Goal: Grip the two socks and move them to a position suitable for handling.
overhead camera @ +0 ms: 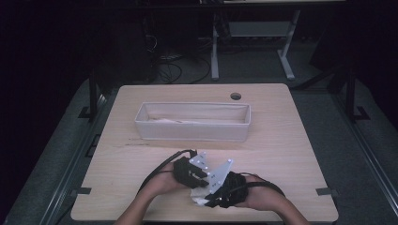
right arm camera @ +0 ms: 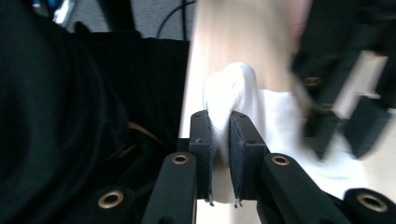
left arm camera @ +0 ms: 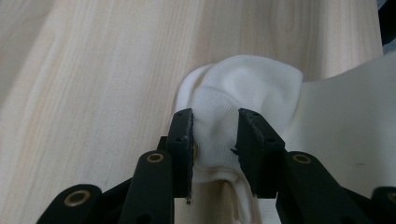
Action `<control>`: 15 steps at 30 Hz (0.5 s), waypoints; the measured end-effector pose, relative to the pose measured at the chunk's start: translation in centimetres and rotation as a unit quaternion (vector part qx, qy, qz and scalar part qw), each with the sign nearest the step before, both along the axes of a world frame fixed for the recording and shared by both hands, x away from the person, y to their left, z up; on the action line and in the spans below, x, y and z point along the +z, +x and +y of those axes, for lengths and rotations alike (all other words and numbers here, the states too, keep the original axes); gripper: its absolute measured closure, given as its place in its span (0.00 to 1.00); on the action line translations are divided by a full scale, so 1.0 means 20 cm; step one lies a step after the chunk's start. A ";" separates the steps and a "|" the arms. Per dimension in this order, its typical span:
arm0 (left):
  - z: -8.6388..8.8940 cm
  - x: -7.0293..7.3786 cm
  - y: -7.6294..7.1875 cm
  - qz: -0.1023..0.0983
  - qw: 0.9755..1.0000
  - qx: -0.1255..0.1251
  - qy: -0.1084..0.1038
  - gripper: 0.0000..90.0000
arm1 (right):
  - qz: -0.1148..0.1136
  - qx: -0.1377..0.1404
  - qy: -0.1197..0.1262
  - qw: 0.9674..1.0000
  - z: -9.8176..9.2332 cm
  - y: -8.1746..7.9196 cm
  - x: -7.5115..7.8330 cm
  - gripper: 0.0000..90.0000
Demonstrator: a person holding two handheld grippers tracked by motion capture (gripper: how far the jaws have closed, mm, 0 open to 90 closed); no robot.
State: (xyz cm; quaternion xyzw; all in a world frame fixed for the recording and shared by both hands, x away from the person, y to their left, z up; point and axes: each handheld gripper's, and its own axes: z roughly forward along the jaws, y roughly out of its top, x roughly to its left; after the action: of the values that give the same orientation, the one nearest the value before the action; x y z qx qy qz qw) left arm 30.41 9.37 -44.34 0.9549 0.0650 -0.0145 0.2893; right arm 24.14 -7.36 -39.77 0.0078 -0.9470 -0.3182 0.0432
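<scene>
A white sock (overhead camera: 199, 198) lies bunched at the table's front edge, between both hands. My left gripper (overhead camera: 194, 186) comes at it from the left. In the left gripper view my left gripper (left arm camera: 215, 117) is shut on a thick fold of the sock (left arm camera: 247, 86), both pads pressing into the knit. My right gripper (overhead camera: 210, 198) reaches in from the right. In the right gripper view my right gripper (right arm camera: 219, 116) pinches a thin upright fold of the sock (right arm camera: 232, 84). The left gripper (right arm camera: 334, 123) shows blurred at that view's right.
A long pale fabric bin (overhead camera: 192, 132) stands across the middle of the table (overhead camera: 281, 140), with something light lying inside. A round cable hole (overhead camera: 235, 96) sits behind it. Dark clothing (right arm camera: 56, 116) hangs close at the table's near edge.
</scene>
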 end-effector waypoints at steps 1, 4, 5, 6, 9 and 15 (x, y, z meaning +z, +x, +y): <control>0.00 0.00 0.00 0.000 1.000 -0.001 -0.001 0.74 | -0.003 -0.004 0.000 1.000 0.00 0.01 0.00 0.89; 0.03 0.02 0.01 -0.008 1.000 0.011 -0.013 0.74 | -0.004 -0.011 -0.004 1.000 0.00 0.05 0.00 0.89; 0.04 0.03 0.01 -0.012 1.000 0.015 -0.015 0.74 | -0.004 -0.011 -0.006 1.000 0.01 0.06 -0.01 0.89; 0.05 0.03 0.02 -0.012 1.000 0.020 -0.019 0.74 | -0.005 -0.011 -0.008 1.000 0.01 0.06 -0.01 0.89; 0.05 0.03 0.03 -0.007 1.000 0.024 -0.014 0.74 | -0.004 -0.014 -0.010 1.000 0.01 0.07 -0.01 0.89; 0.03 0.01 0.02 0.006 1.000 0.010 -0.006 0.74 | -0.006 -0.014 -0.003 1.000 0.00 0.06 0.03 0.89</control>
State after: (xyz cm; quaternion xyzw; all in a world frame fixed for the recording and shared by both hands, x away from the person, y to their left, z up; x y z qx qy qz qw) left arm 30.84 9.88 -44.22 0.9525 0.0761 -0.0172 0.2945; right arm 25.31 -7.30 -39.24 -0.0041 -0.9482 -0.3159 0.0332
